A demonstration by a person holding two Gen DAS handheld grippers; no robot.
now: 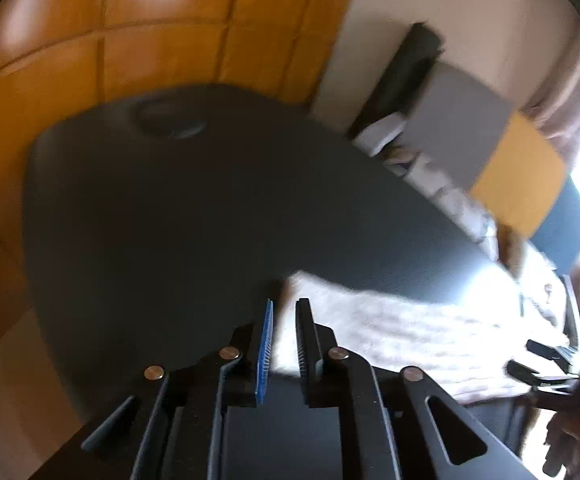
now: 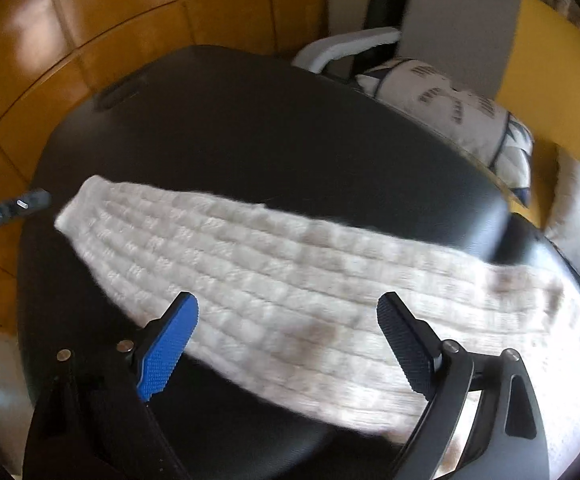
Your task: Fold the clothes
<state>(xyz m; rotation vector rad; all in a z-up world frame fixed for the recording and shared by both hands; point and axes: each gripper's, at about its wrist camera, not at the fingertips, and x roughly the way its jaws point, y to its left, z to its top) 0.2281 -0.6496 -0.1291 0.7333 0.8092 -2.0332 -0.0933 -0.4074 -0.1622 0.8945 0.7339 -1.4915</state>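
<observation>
A long white ribbed knit garment (image 2: 270, 272) lies flat across the dark table (image 2: 250, 132), running from left to right. My right gripper (image 2: 286, 320) hovers over its near middle, jaws wide apart and nothing pinched. In the left wrist view the garment (image 1: 389, 332) ends right at my left gripper (image 1: 284, 304). Its fingers stand only a narrow gap apart, with the cloth's corner showing through the gap and no clear pinch. From the right wrist view the left gripper (image 2: 30, 200) sits just off the garment's left end. The right gripper (image 1: 529, 360) shows at the far right.
Orange floor tiles (image 1: 150, 60) surround the table (image 1: 170, 220). A grey chair (image 2: 457, 20) with a white armrest and a printed cushion (image 2: 449, 108) stand close behind the table's far right edge. A person's hand (image 1: 569, 440) shows at the lower right.
</observation>
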